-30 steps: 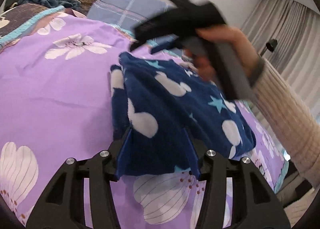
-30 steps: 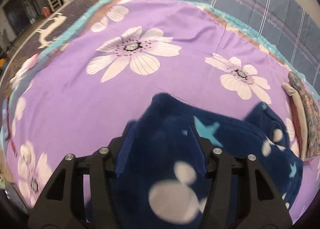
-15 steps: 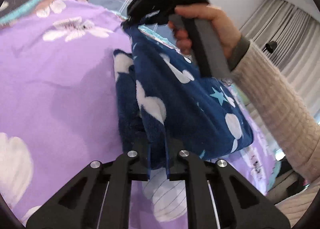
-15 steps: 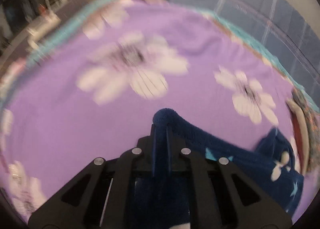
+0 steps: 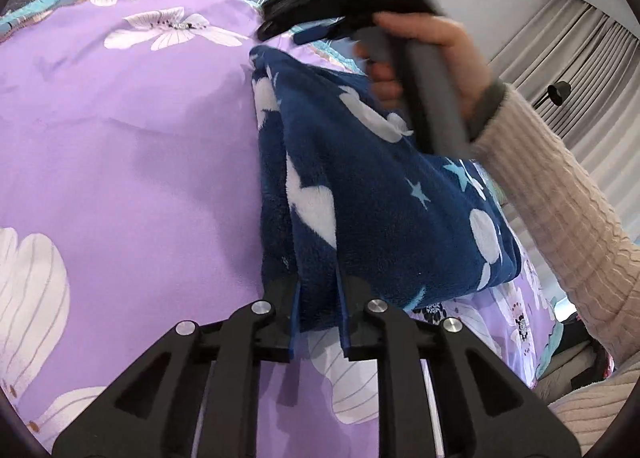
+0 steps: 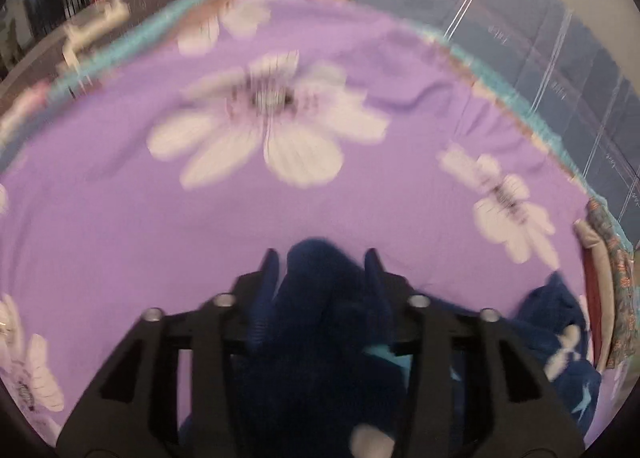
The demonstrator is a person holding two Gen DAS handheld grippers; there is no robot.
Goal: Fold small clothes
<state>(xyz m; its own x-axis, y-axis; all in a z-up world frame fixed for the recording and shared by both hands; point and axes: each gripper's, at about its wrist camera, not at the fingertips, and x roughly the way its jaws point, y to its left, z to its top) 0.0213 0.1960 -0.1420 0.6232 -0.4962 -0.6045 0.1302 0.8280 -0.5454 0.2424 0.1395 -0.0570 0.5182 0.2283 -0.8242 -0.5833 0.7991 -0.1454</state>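
Left hand-held gripper (image 5: 318, 304) jaws opening, navy fleece garment (image 5: 372, 185) between them

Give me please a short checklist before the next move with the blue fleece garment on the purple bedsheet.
1. Left tongs have fleece garment between them: ok, jaws opening.
2. Right tongs have the fabric between them: ok, but opening, pads apart from it.
3. Garment folded double: ok, layers overlap.
4. Garment lies flat on bedsheet: not ok, the edge is lifted.
5. Other clothes at the sheet's edge stay apart: ok.
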